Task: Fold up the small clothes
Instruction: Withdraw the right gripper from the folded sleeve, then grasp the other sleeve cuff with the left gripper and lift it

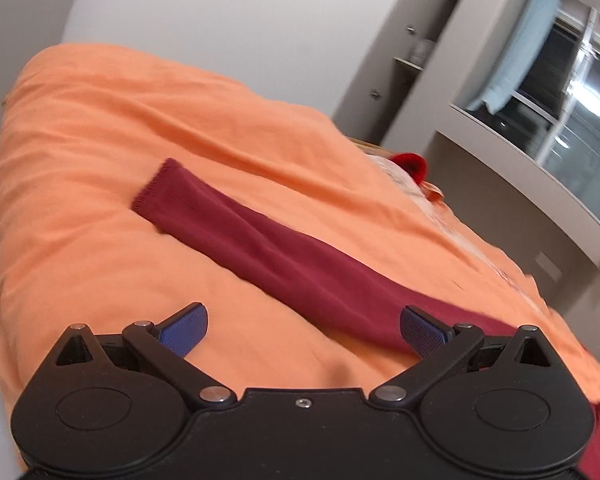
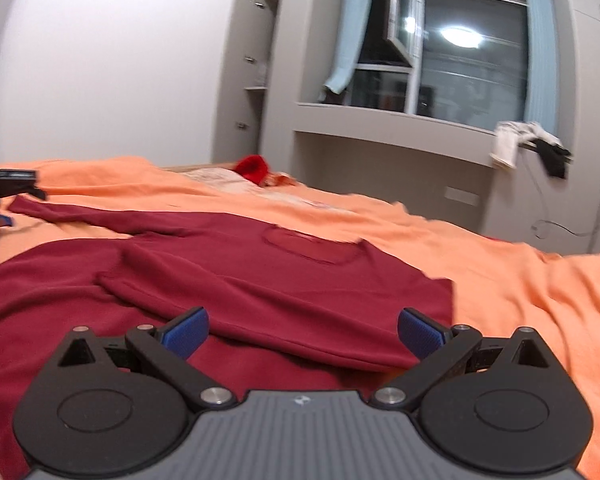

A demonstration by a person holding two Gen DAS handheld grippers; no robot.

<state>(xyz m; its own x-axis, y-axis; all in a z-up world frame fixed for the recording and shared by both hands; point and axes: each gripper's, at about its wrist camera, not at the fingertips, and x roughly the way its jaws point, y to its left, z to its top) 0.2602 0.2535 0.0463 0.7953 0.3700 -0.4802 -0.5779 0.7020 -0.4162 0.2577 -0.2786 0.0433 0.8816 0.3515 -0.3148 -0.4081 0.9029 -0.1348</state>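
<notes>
A dark red long-sleeved top (image 2: 260, 280) lies spread on the orange bed cover (image 2: 520, 292), neck hole facing up. One sleeve is folded across the body. The other sleeve (image 1: 260, 236) stretches out flat in the left wrist view, cuff at the far end. My left gripper (image 1: 302, 330) is open and empty just above this sleeve's near part. It also shows at the left edge of the right wrist view (image 2: 4, 188). My right gripper (image 2: 302, 330) is open and empty over the folded edge of the top.
A bright red item (image 2: 254, 168) lies at the far end of the bed. Grey cabinets (image 2: 252, 76) and a window with blue curtains (image 2: 440, 52) stand behind. White and black clothes (image 2: 532, 144) hang off the sill at the right.
</notes>
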